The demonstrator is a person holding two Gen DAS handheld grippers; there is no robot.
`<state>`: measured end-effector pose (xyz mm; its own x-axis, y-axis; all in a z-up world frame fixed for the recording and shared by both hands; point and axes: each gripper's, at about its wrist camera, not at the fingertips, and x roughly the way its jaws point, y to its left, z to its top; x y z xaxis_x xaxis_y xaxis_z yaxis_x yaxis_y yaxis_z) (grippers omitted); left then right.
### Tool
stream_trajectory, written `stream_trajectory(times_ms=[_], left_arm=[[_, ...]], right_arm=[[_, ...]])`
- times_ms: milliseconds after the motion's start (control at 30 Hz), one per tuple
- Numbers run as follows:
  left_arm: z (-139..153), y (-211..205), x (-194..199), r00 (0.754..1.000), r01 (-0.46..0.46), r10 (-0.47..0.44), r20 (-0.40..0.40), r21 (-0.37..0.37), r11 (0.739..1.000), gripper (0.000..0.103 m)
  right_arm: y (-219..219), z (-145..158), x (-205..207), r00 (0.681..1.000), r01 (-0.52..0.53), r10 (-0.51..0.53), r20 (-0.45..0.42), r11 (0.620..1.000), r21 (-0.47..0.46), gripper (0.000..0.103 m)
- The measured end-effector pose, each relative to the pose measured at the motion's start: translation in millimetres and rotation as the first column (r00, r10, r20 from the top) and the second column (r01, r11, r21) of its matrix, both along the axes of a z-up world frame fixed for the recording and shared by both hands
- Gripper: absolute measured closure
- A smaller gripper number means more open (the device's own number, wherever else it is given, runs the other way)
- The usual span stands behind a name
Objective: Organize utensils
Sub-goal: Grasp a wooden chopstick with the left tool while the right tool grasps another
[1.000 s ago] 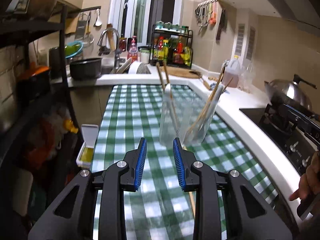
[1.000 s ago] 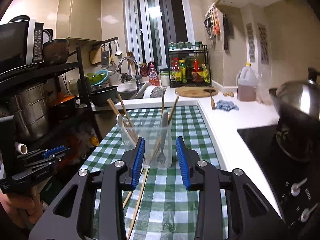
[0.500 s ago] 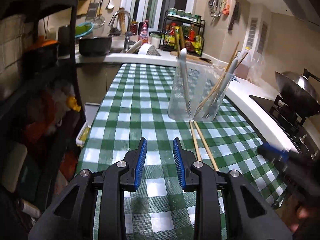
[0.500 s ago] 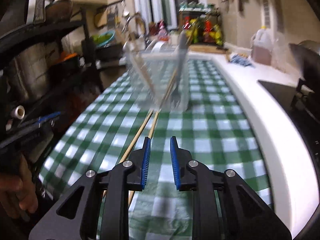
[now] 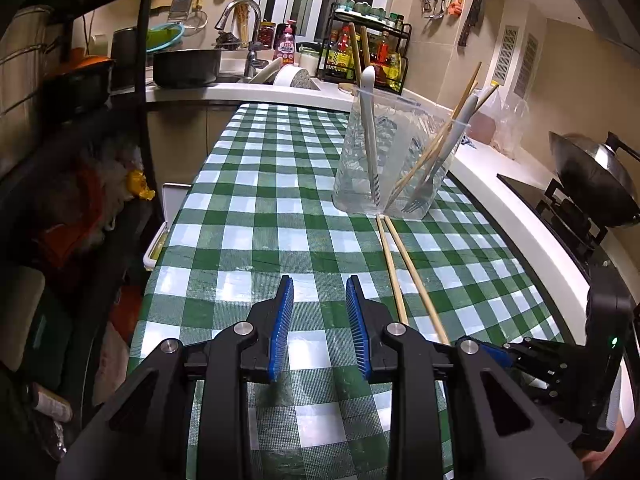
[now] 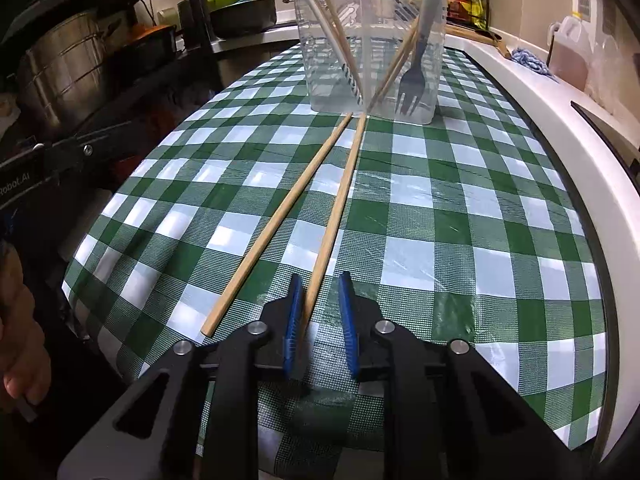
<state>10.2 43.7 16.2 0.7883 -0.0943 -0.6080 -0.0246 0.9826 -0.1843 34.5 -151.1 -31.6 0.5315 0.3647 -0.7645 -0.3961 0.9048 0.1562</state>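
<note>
Right gripper (image 6: 318, 300): its fingers have just been closing around the near end of one chopstick (image 6: 338, 208), a gap showing on the right side (not a firm clamp that I can see).
Left gripper (image 5: 319, 304): hovering over bare checked cloth, fingers apart, holding nothing, probably waiting its turn.
Other chopstick (image 6: 276, 220): lying just beside the first on the surface (image 6: 460, 220).
Clear cup (image 6: 370, 40): standing farther back, already holding a fork and chopsticks, likely where this pair is going.
</note>
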Motion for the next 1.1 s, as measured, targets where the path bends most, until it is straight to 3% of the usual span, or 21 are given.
stream_trajectory(times_ms=[467, 900, 1033, 1100], left_arm=[[-45.1, -71.8, 1.8, 0.979, 0.179, -0.175, -0.109, 0.033, 0.983, 0.075], [-54.4, -84.2, -1.7, 0.978, 0.181, -0.167, -0.124, 0.112, 0.977, 0.076], [-54.0, -81.2, -1.0, 0.980, 0.167, -0.151, -0.127, 0.128, 0.978, 0.092], [-53.8, -77.3, -0.6, 0.982, 0.156, -0.140, -0.130, 0.127, 0.979, 0.096]], right_arm=[[-34.8, 0.4, 2.3, 0.993, 0.110, -0.111, -0.036, 0.994, -0.026, 0.097], [-44.1, -2.7, -1.8, 0.993, 0.120, -0.121, -0.016, 0.992, -0.038, 0.096], [-43.4, -2.8, -2.0, 0.992, 0.120, -0.121, -0.019, 0.992, -0.033, 0.097], [-42.7, -2.8, -1.4, 0.993, 0.115, -0.116, -0.023, 0.993, -0.026, 0.097]])
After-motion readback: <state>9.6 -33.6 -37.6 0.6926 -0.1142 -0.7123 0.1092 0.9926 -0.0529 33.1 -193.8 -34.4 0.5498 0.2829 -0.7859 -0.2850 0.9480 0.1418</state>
